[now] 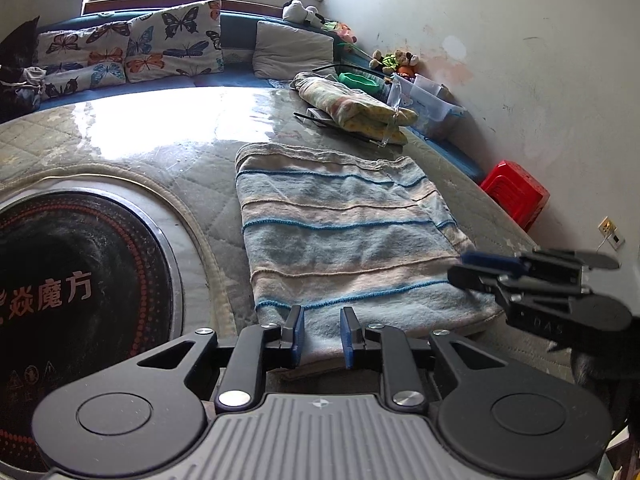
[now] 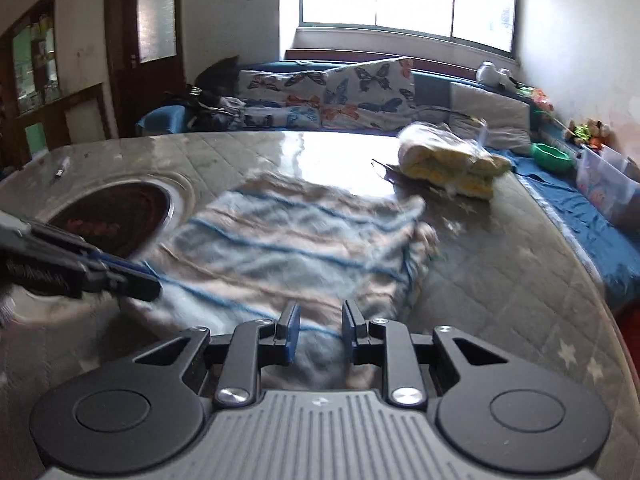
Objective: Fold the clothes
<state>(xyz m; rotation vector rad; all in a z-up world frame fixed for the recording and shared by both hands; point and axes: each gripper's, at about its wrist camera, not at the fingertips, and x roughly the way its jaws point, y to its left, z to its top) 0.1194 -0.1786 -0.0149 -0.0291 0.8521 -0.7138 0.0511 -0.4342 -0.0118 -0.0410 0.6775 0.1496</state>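
Left claw (image 1: pixel 322 336), lower centre of its own view: pads apart, nothing between them, poised over the near hem of the striped garment (image 1: pixel 344 236). Right claw (image 2: pixel 319 334), lower centre of its view: likewise parted and empty, above the same hem nearer the garment's right corner; in the left view it enters at the lower right edge. The garment lies flat in a rough rectangle at mid-frame on the glass-topped desk (image 1: pixel 168 128), a round black burner (image 1: pixel 76 296) at lower left beside it. A folded bundle (image 1: pixel 352 104) rests well apart at upper right. For a clean fold, judged from this layout, each claw should seize one near corner, pinching all layers, then lift evenly and carry the hem to the far edge, stripes kept parallel.
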